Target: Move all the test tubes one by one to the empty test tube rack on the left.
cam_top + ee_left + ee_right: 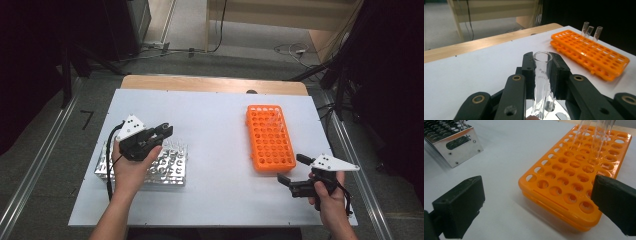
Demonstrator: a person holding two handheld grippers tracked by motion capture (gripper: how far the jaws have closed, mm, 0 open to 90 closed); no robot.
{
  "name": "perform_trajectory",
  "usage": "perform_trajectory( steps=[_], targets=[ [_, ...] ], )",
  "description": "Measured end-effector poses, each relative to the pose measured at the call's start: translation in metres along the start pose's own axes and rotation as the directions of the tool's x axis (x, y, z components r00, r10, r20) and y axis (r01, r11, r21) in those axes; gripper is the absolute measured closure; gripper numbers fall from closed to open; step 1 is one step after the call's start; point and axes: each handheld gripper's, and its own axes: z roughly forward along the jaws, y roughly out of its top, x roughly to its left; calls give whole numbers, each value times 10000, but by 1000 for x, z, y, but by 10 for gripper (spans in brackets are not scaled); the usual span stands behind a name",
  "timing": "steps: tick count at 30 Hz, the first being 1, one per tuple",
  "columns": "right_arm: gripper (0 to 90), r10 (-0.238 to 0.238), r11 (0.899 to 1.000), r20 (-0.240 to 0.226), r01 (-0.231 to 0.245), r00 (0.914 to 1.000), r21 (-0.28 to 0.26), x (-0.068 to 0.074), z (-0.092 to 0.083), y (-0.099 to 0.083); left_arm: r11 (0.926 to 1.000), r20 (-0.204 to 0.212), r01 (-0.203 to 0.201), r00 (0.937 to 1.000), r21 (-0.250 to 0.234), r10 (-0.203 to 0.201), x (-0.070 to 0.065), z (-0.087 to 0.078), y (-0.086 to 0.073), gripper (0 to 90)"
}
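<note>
Here a clear glass tube (542, 80) stands upright between the jaws of the left gripper (543, 71), which are clamped on its sides just below the open rim. Faint printing runs down the glass, too small to read. In the high view the left gripper (161, 132) sits above a shiny metal rack (170, 167) near the table's left edge, with the left hand (131, 167) wrapped around its handle. The metal rack (451, 141) has rows of round holes and a slotted side panel fixed with small screws.

Well apart, toward the right side, lies an orange rack (270, 136) with many round holes; three clear tubes (589, 31) stand in its far end. The right gripper (291, 170) hovers just beside the rack's near corner, jaws spread wide and empty, held by the right hand (330, 197). From the right gripper view the orange rack (571, 177) lies between the two black jaws.

Everything rests on a white tabletop (215, 130) with a wooden strip (210, 84) along its far edge. Around it are a grey floor (240, 62) with loose cables (292, 49), pale wooden furniture and dark surroundings.
</note>
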Motion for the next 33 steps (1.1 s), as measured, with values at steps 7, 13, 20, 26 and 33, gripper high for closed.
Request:
perform_trajectory(
  steps=[7, 13, 20, 26, 33],
  targets=[
    [0, 23, 10000, -20, -23, 10000, -12, 0, 0, 0, 9999, -26, 75, 10000, 109, -75, 2, 6, -8, 757],
    [0, 5, 10000, -41, -5, 10000, -13, 0, 1, 0, 9992, -93, -45, 9999, 395, 49, -1, 10, -13, 757],
    [0, 4, 10000, -43, -4, 10000, 24, 0, 2, 0, 9977, -176, -206, 9996, 652, 217, -5, 15, -19, 756],
    [0, -71, 10000, -42, 72, 10000, 40, 0, 3, 0, 9945, -304, -61, 9995, 1045, 93, -5, 15, -19, 754],
    [0, -60, 9999, 18, 60, 10000, 111, 1, 4, 0, 9868, -246, 132, 9997, 1613, -94, -5, 18, -20, 747]
  ],
)
